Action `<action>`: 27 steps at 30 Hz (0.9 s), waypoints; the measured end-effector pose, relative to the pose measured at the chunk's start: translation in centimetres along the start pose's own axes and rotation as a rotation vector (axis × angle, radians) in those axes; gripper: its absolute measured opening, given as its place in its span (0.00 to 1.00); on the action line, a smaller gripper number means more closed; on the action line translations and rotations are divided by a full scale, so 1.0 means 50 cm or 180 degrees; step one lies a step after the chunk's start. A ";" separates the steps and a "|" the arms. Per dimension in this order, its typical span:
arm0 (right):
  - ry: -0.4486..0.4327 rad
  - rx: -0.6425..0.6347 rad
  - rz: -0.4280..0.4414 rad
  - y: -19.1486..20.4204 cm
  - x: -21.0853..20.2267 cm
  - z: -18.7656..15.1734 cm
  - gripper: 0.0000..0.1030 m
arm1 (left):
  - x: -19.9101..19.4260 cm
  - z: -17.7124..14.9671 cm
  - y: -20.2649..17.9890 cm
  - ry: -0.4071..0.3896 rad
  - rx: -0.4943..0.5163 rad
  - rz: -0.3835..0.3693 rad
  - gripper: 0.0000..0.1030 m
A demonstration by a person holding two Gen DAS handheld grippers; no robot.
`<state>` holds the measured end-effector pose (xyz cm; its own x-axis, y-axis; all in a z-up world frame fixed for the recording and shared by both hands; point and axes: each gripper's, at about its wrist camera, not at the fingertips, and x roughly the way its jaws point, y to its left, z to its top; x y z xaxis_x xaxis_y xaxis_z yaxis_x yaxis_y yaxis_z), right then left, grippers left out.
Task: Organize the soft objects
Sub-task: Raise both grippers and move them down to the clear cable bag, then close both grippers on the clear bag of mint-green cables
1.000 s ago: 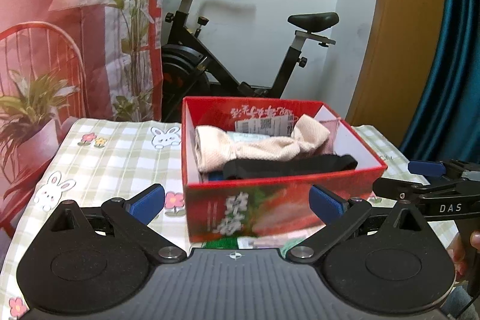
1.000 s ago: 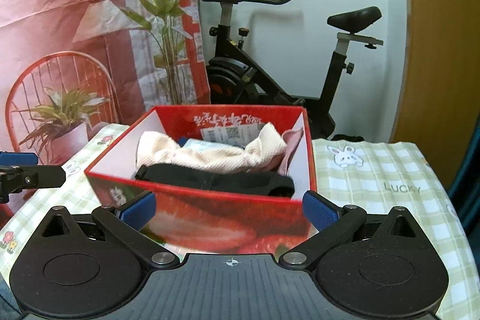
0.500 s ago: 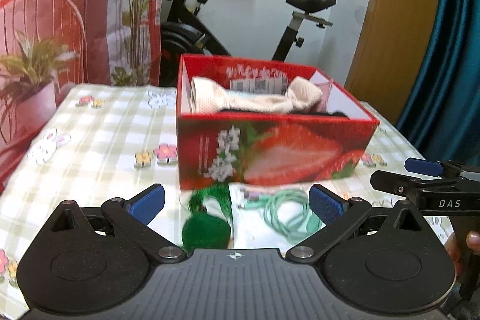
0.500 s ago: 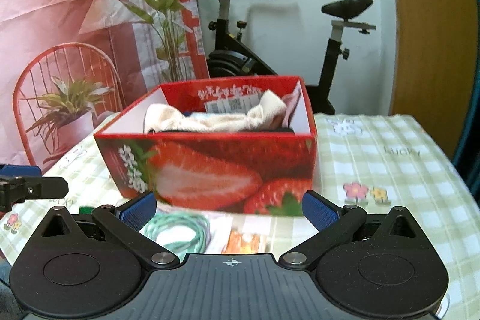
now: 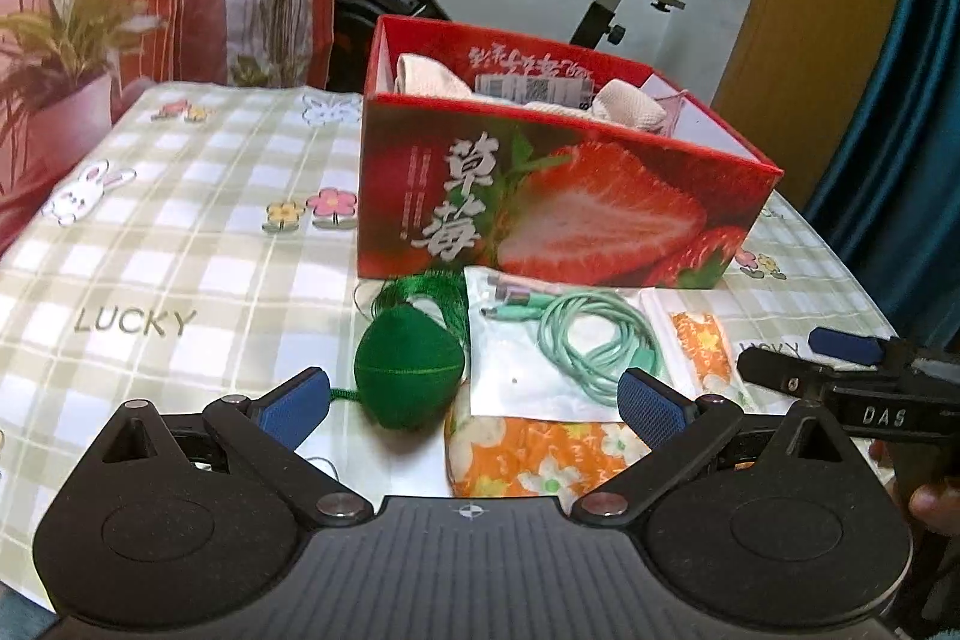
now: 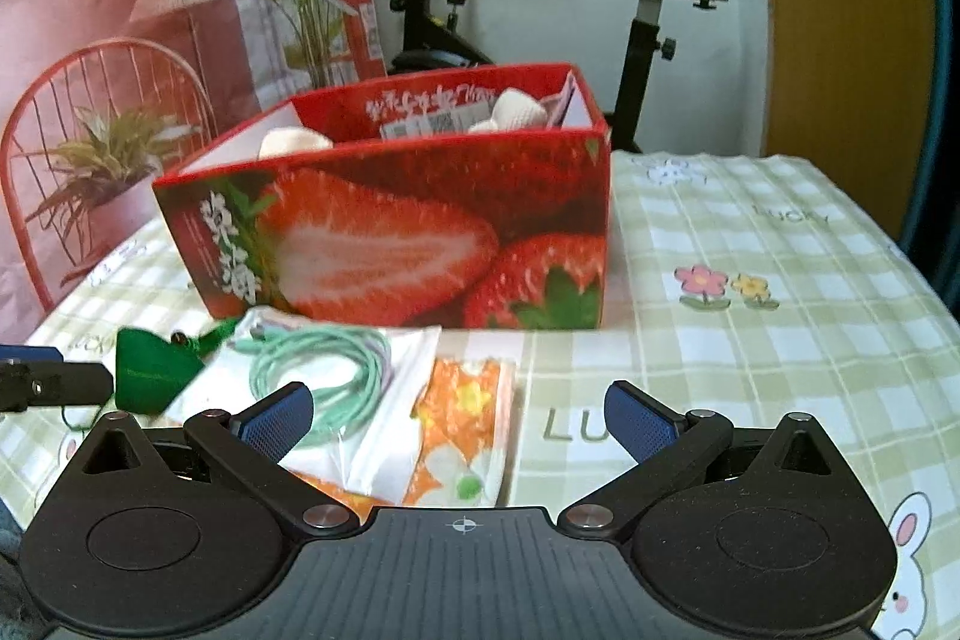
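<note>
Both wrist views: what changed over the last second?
Both open grippers, left gripper and right gripper, pulled back and lower from the strawberry box, exposing the green pouch and bagged cable in front. Nothing was grasped or released; box contents unchanged.

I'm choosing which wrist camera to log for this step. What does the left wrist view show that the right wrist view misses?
Only the left wrist view shows the whole round green pouch with its tassel, the large orange floral pouch and the right gripper from the side. Only the right wrist view shows the bare tablecloth right of the box. Both share the strawberry box, the bagged mint cable and the small orange packet.
</note>
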<state>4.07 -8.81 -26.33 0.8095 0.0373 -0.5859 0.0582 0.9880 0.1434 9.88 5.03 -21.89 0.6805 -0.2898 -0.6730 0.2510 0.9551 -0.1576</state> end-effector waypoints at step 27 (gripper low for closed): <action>0.0129 -0.0120 0.0492 0.022 0.042 0.001 0.53 | 0.088 0.028 -0.006 0.0276 -0.0002 -0.0444 0.35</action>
<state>5.88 -7.67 -27.36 0.7830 0.1945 -0.5909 -0.0877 0.9749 0.2047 13.80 3.38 -23.79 0.5771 -0.4134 -0.7043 0.3385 0.9059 -0.2544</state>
